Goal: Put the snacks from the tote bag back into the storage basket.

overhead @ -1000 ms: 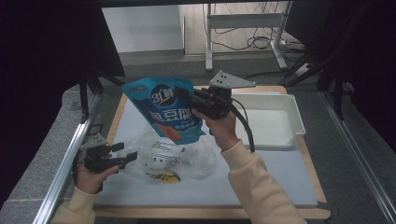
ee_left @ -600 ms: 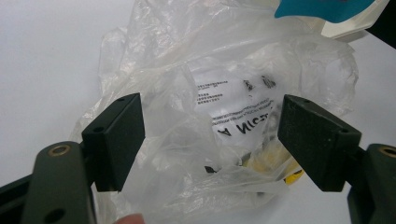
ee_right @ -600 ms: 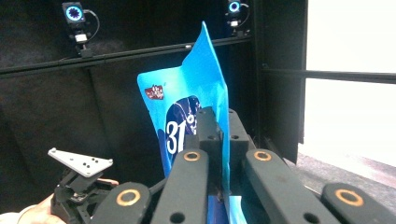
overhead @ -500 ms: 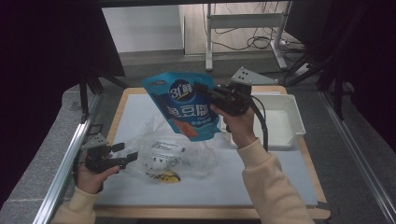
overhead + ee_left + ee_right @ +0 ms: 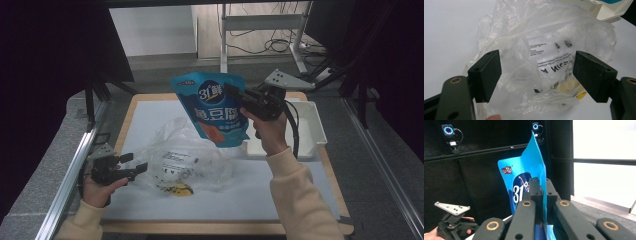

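Fingers [image 5: 537, 187] of the right gripper [image 5: 239, 96] are clamped on the upper edge of a blue printed plastic pouch [image 5: 212, 107], held upright in the air above the far middle of the white table [image 5: 150, 112], left of a white rectangular plastic tray [image 5: 312, 127]. At the near left, the left gripper [image 5: 132, 162] has its fingers [image 5: 486, 72] apart, just beside a crumpled clear plastic bag [image 5: 192, 160] lying on the table.

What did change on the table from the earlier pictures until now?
The right gripper, shut on the blue pouch, has carried it rightward toward the white tray. The left gripper stays open beside the clear plastic bag, which has not moved.
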The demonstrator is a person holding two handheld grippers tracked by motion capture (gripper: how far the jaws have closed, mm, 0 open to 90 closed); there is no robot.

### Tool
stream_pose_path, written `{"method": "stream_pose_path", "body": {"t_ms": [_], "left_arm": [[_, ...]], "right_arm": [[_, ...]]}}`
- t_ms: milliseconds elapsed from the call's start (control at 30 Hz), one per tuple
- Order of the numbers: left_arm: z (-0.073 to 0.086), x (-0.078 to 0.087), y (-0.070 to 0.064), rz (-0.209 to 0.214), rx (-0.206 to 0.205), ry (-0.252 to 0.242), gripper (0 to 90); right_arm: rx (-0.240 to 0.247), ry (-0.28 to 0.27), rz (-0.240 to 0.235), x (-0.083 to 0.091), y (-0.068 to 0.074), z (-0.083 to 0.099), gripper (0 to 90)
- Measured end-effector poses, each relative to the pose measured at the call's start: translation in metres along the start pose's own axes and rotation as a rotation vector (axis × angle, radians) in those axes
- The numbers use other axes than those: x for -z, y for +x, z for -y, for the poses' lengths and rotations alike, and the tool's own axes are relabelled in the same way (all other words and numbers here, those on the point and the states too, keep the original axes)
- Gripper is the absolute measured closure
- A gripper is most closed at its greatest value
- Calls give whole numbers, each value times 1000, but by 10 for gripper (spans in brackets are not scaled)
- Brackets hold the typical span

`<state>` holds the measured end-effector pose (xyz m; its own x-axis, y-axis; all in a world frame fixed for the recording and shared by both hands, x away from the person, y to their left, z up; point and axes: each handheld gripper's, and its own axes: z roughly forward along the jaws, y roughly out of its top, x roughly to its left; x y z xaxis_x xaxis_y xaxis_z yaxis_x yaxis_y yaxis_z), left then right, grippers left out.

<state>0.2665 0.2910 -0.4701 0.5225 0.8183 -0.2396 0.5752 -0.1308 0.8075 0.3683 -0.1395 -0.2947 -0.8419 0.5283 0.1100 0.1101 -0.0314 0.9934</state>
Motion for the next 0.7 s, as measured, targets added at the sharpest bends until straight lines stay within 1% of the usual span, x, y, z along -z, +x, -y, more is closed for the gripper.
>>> {"method": "stream_pose_path", "body": {"t_ms": [367,567,700], "left_arm": [[1,-2,0,0,0,5,230],[1,-3,0,1,-2,10,230],[2,-4,0,0,-3,14,230]], "right_arm": [[1,-16,47,13,-15,-6,884],[6,-7,68,18,-24,-8,885],[5,-11,78,22,-29,-8,885]]}}
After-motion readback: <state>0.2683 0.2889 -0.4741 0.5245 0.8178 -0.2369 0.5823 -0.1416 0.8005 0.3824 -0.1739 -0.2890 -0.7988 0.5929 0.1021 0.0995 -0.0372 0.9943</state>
